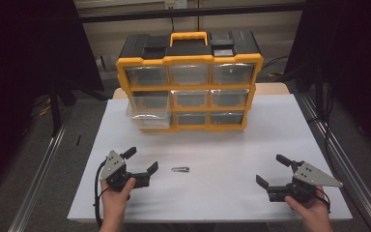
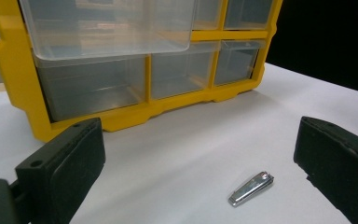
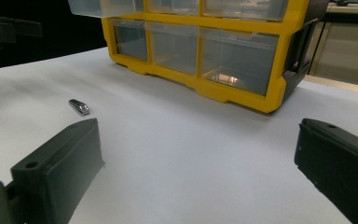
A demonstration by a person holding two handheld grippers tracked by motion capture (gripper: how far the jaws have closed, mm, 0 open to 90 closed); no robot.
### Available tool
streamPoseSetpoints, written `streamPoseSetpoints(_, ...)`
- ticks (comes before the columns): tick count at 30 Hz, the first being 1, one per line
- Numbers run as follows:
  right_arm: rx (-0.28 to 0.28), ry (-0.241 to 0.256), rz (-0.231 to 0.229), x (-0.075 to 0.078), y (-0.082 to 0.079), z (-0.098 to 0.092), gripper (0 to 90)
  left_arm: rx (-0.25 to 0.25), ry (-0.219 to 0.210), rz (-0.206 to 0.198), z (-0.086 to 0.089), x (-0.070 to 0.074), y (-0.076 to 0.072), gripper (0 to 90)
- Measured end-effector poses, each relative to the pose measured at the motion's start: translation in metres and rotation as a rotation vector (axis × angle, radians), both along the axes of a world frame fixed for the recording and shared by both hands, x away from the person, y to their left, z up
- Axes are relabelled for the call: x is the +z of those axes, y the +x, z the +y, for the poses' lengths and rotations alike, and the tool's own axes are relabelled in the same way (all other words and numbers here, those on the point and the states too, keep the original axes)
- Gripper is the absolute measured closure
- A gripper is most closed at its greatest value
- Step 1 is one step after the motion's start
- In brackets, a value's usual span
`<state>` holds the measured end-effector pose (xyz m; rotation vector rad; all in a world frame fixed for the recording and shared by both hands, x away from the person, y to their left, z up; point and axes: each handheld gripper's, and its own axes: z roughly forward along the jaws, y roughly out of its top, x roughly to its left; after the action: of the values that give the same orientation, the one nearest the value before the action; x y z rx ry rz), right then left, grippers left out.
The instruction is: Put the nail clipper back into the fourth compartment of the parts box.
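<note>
Your left gripper (image 1: 142, 161) sat spread beside nail clipper (image 1: 180, 169); right gripper (image 1: 272, 169) spread, well apart. Flat, slick clipper risked skidding across counter (image 1: 251, 145) under uneven pinch.

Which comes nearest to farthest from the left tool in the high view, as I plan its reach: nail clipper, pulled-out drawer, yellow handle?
From the left tool:
1. Nail clipper, just to its right on the table.
2. Pulled-out drawer, organizer's left column.
3. Yellow handle, on top at the back.
</note>
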<state>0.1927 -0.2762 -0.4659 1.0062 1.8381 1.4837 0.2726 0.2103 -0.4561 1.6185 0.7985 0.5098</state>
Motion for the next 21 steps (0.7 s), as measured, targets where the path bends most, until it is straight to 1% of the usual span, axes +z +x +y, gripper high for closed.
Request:
streamPoseSetpoints(1,0.001,-0.003,0.0,0.0,0.0,0.0,0.3,0.0,0.0,0.0,0.0,0.0,0.0,2.2)
streamPoseSetpoints(2,0.002,-0.003,0.001,0.0,0.0,0.0,0.3,-0.018,-0.004,0.003,-0.001,0.0,0.001,2.2)
streamPoseSetpoints(5,0.004,-0.001,0.003,0.0,0.0,0.0,0.4,-0.02,-0.005,0.008,-0.006,-0.001,0.004,2.1)
streamPoseSetpoints(6,0.005,0.002,0.002,0.0,0.0,0.001,0.3,-0.021,0.008,0.009,-0.006,-0.001,0.004,2.1)
streamPoseSetpoints(9,0.013,0.001,0.005,0.0,0.001,0.001,0.4,-0.035,-0.001,0.016,-0.011,-0.001,0.007,2.0)
streamPoseSetpoints(11,0.015,0.0,0.005,0.0,0.0,0.002,0.4,-0.032,0.001,0.019,-0.013,-0.001,0.007,1.9)
streamPoseSetpoints(12,0.016,0.0,0.004,0.0,0.0,0.002,0.4,-0.034,0.011,0.016,-0.013,-0.001,0.008,1.9)
streamPoseSetpoints(13,0.016,0.0,0.005,0.0,0.001,0.002,0.4,-0.036,0.006,0.014,-0.016,-0.001,0.008,1.9)
streamPoseSetpoints(15,0.016,0.001,0.006,0.0,0.001,0.001,0.4,-0.045,0.033,0.007,-0.022,0.0,0.009,1.9)
streamPoseSetpoints(18,0.018,0.003,0.005,0.0,0.001,0.001,0.4,-0.061,0.06,-0.004,-0.029,0.0,0.01,1.5)
streamPoseSetpoints(19,0.018,0.003,0.005,0.0,0.001,0.001,0.4,-0.061,0.06,-0.004,-0.029,0.0,0.01,1.3)
streamPoseSetpoints(21,0.021,0.001,0.006,0.0,0.001,0.001,0.4,-0.076,0.061,0.014,-0.037,0.001,0.013,1.4)
